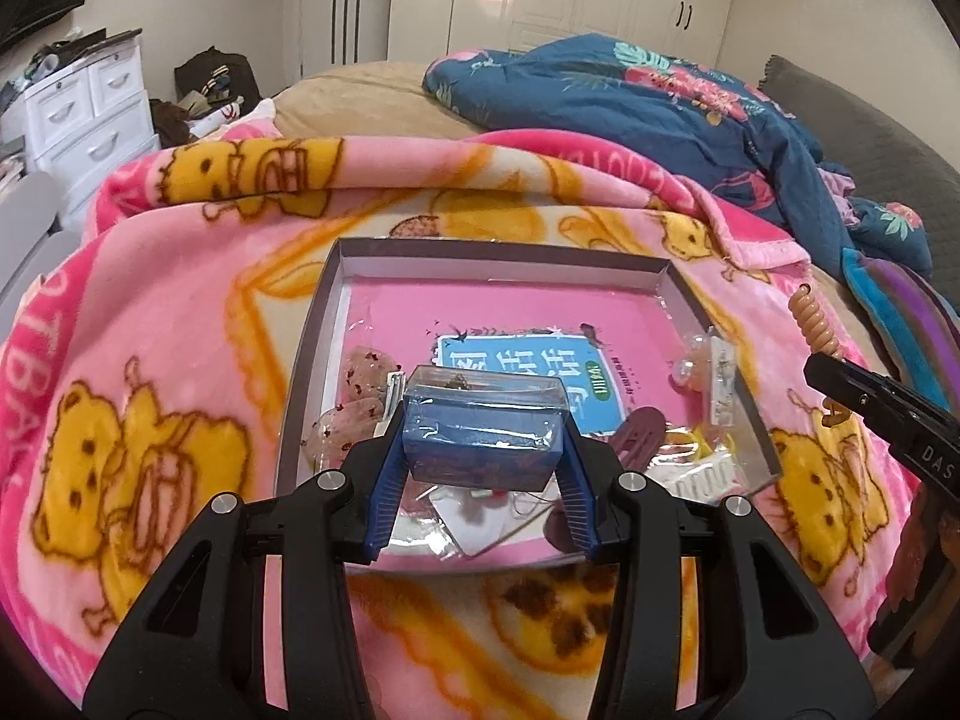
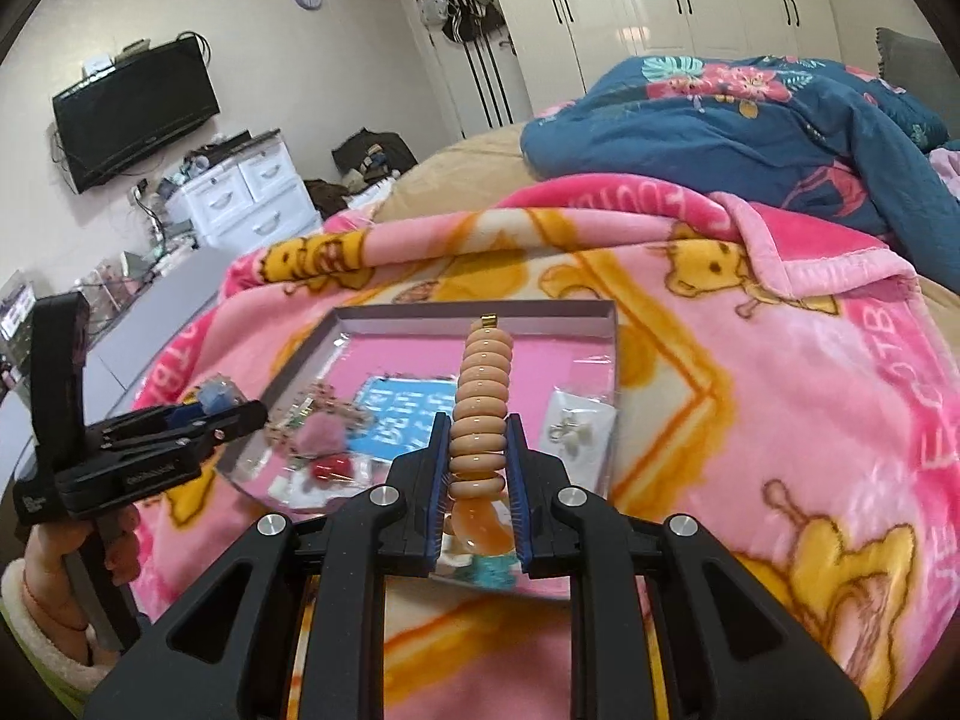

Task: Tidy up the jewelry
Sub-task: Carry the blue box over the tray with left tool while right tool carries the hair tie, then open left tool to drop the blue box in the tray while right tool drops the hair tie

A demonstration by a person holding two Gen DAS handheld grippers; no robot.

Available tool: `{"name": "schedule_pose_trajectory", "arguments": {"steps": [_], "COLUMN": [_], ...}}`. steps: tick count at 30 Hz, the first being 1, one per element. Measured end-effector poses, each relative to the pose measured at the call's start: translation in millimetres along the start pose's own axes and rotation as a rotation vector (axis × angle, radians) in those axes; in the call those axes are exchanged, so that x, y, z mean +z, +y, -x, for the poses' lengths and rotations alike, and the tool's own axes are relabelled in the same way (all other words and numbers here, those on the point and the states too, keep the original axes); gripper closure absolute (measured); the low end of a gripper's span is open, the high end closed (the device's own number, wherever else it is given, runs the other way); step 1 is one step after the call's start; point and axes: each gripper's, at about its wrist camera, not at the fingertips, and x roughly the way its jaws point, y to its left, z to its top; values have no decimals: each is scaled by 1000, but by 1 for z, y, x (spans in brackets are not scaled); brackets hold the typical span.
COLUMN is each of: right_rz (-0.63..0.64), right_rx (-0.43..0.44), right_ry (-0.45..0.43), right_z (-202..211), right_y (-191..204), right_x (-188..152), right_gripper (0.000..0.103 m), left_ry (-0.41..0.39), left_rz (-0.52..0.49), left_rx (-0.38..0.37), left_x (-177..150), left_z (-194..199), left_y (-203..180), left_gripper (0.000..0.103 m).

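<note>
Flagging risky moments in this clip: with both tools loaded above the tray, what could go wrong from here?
1. The left tool grips the small clear box by its glossy sides only; it might slip and drop onto the packets in the tray.
2. The spiral hair tie sticks far out beyond the right tool, so it could bend or spring free.
3. The tray sits on a soft blanket and may tip.
</note>
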Motion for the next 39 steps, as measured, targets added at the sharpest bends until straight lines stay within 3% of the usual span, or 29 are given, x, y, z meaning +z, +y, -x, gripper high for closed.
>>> {"name": "schedule_pose_trajectory", "arguments": {"steps": [18,29,33,37,39], "right_rz": [6,5,8,10,15], "right_rx": [-12,5,13,17,16], "right_ry": [124,160,128,87,55], "right_z": [-70,-77,-61,-37,-20], "right_y": [-7,1,6,10,15], "right_x": [-7,-8,-6,-3,-2], "right_gripper": [86,83,71,66,52], "left_ry": [64,72,58,38,25], "left_rz": [34,60,56,48,42], "left_rx": [39,33,24,17,14], "left_x": [-13,-13,-12,-12,-11], "left_z": [-30,-31,-23,-9,1], "left_y": [16,25,23,19,17], "left_gripper": [66,64,60,57,53]}}
